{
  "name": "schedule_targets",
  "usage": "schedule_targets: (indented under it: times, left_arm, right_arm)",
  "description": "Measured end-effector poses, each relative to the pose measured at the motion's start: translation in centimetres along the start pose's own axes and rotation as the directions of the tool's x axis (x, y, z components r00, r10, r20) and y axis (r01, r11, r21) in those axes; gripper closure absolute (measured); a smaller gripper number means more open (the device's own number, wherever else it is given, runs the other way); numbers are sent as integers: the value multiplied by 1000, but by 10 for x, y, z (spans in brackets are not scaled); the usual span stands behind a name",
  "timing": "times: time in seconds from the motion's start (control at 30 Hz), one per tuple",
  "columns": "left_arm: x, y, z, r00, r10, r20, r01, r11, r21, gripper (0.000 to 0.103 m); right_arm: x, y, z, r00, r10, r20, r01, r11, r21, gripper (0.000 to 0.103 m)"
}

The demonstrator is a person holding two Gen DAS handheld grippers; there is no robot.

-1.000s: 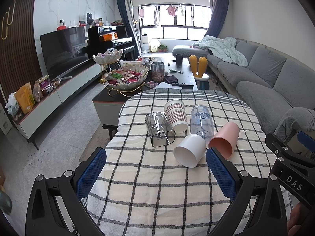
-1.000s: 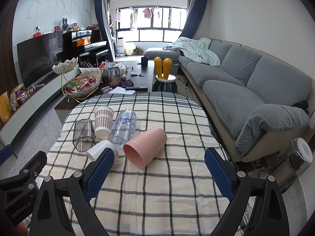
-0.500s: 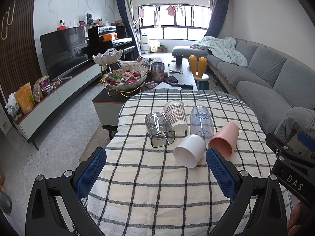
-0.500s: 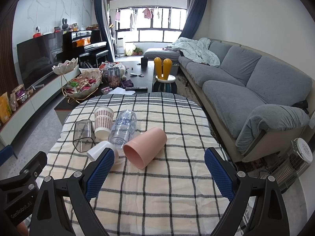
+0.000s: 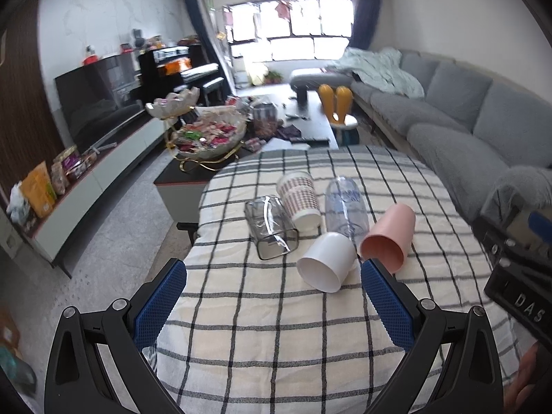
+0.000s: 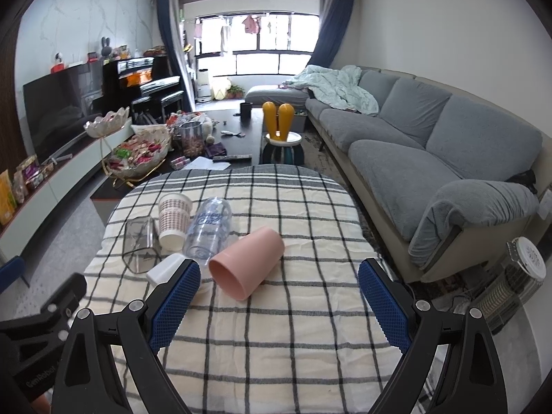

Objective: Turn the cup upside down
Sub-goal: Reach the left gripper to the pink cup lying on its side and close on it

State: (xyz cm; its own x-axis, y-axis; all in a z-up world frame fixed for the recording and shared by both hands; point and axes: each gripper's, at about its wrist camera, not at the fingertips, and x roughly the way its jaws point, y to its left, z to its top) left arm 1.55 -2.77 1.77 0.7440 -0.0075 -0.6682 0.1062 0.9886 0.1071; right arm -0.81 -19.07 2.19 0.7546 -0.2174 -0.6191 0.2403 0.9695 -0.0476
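Here both tongs, left (image 5: 272,296) and right (image 6: 278,296), gape empty before five cups (image 6: 246,262) lying sideways

Cups (image 5: 324,267) crowded — near cloth (image 5: 276,327) bare.

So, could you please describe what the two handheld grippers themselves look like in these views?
Both the left gripper and the right gripper have matte black, angular plastic arms with silver screws at the joints, ending in blue fingers with a fine diamond-grid texture. White lettering marks the black bodies: "DAS" on one, "GenRobot" on the other. No cables or sleeves show.
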Motion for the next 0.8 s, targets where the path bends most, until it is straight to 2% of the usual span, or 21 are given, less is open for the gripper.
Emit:
schedule_targets:
  times: [0.17, 0.3, 0.4, 0.53, 0.6, 0.7, 0.8]
  left_arm:
    - [21, -27, 18, 997, -33, -65, 42, 991, 131, 0]
    - [38, -59, 31, 990, -70, -126, 100, 963, 252, 0]
    - [55, -82, 42, 973, -111, -202, 170, 936, 307, 0]
    - [76, -112, 56, 953, -129, -275, 226, 905, 361, 0]
    - [87, -128, 63, 939, -129, -318, 256, 881, 399, 0]
    - [110, -155, 71, 907, -118, -405, 305, 847, 435, 0]
    - [135, -179, 77, 858, -104, -504, 361, 820, 444, 3]
  right_arm:
    - [11, -19, 7, 999, -35, -33, 37, 998, 53, 10]
    - [24, -35, 14, 996, -64, -57, 69, 993, 98, 10]
    - [33, -51, 18, 994, -81, -71, 90, 987, 135, 9]
    - [47, -75, 26, 991, -92, -94, 109, 975, 196, 8]
    - [56, -88, 30, 989, -92, -112, 116, 967, 228, 8]
    - [70, -106, 36, 985, -101, -142, 137, 953, 271, 8]
    - [86, -122, 42, 979, -107, -176, 158, 938, 309, 8]
